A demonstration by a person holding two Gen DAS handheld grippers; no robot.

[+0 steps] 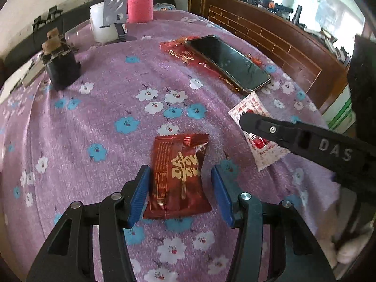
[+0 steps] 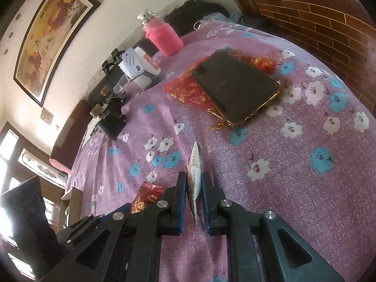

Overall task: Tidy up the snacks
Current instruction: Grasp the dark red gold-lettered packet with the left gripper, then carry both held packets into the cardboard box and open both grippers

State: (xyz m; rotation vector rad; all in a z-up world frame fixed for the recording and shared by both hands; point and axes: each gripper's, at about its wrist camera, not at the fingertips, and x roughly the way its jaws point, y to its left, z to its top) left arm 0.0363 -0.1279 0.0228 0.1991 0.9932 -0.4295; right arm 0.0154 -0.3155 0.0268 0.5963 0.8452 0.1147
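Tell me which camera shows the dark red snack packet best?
The left wrist view: the dark red snack packet lies flat between the open left claw, its gold lettering fully visible. The right wrist view catches only a corner of it behind the claw's frame.

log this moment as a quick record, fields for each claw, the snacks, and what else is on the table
left claw: open, straddling the dark red snack packet lying flat on the cloth
right claw: shut on the white snack packet, held edge-up
phone: resting on a red foil wrapper
tablecloth: purple, floral
far edge: pink-sleeved bottle, white container
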